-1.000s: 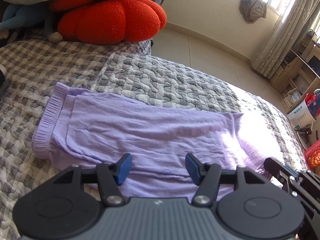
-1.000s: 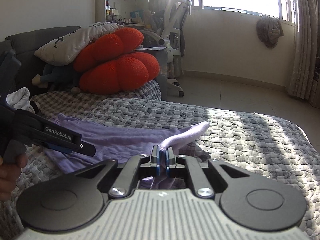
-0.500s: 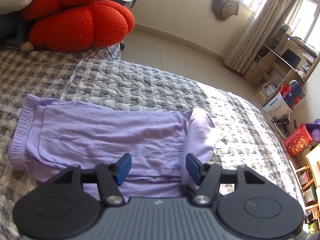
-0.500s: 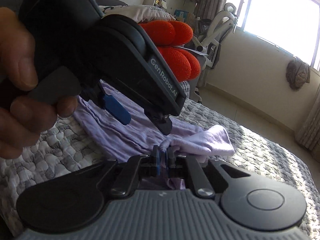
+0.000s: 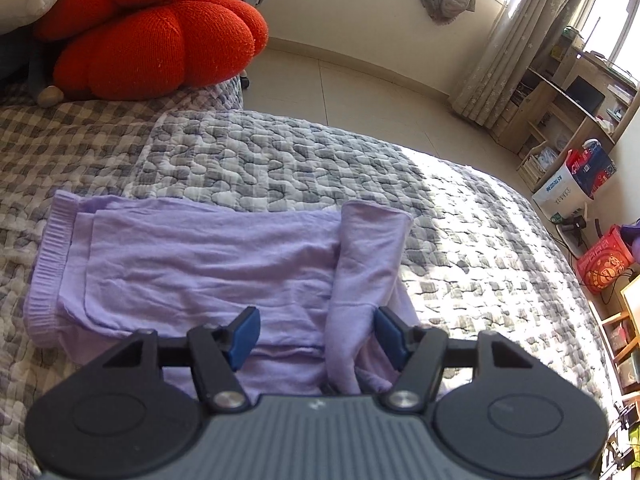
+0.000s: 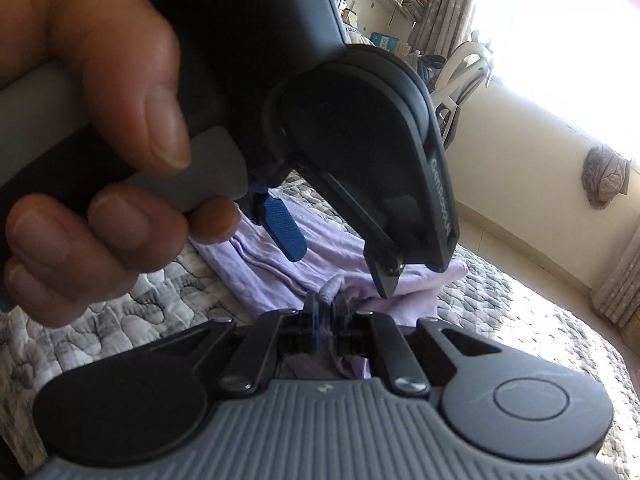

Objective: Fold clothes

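A lilac garment (image 5: 208,256) lies flat on the quilted bed, its ribbed hem at the left. Its right end (image 5: 368,256) is lifted and folded back over the rest. My left gripper (image 5: 316,330) is open and hovers over the garment's near edge, the folded end rising between its fingers. It also shows in the right wrist view (image 6: 340,264), close in front of the camera, held by a hand. My right gripper (image 6: 326,312) is shut on a bunched fold of the lilac garment (image 6: 344,256).
The grey quilted bedspread (image 5: 460,248) runs to a bed edge at the right. A red knitted cushion (image 5: 152,44) sits at the back left. Tiled floor, curtains and wooden shelves (image 5: 568,112) lie beyond the bed.
My right gripper has carried the garment's right end up and over to the left, folding it back. My left gripper has come very close in front of the right camera.
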### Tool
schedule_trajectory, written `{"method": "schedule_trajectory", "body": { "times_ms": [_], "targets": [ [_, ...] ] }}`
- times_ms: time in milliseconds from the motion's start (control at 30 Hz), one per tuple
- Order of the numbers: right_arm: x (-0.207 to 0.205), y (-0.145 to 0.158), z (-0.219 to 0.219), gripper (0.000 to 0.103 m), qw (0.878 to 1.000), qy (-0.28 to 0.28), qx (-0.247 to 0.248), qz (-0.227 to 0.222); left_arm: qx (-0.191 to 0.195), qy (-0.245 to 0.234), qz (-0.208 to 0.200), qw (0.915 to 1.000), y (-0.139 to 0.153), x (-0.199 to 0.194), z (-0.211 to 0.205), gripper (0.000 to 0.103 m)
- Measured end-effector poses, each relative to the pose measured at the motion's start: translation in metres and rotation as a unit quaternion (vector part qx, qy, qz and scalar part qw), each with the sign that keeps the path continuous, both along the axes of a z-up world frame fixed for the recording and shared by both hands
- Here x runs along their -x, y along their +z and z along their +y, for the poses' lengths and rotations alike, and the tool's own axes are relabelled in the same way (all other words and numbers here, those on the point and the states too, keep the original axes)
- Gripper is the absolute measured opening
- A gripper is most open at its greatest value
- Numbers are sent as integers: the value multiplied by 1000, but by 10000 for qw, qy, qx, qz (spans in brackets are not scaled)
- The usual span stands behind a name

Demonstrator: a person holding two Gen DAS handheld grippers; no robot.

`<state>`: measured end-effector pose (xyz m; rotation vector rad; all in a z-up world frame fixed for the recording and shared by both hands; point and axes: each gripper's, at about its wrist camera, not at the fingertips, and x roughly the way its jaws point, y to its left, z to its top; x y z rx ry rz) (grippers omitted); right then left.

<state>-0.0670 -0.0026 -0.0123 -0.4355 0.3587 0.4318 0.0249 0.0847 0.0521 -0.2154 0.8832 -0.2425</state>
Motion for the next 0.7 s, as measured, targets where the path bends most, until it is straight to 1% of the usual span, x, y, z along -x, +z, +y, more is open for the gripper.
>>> {"method": "schedule_trajectory", "body": {
  "times_ms": [100, 167, 233, 433, 500, 567, 600, 667, 700],
  "targets": [
    [3, -1, 6, 9, 9996, 125, 185, -157, 229, 77, 50, 9997, 0, -2, 9, 64],
    [3, -2, 10, 9, 9990, 242, 305, -214, 305, 113, 53, 9995, 1, -2, 13, 64],
    [2, -3, 12, 9, 9987, 293, 360, -222, 306, 118, 48, 9995, 0, -2, 16, 64],
    [-6, 0, 11, 9, 9991, 255, 294, -137, 242, 105, 155, 9995, -9, -7, 14, 64],
    [-6, 1, 11, 9, 9992, 242, 280, -174, 400, 71, 135, 9991, -9, -8, 15, 57],
    [-6, 3, 12, 9, 9990, 240, 267, -248, 532, 59, 133, 9985, -9, -9, 16, 43],
    [-7, 4, 12, 9, 9989, 247, 267, -281, 584, 64, 142, 9982, -9, -10, 17, 38],
    [-8, 5, 14, 9, 9988, 263, 290, -295, 644, 115, 175, 9977, -11, -11, 20, 19],
    [-9, 5, 15, 9, 9988, 264, 281, -285, 686, 126, 179, 9974, -11, -12, 21, 15]
  ]
}}
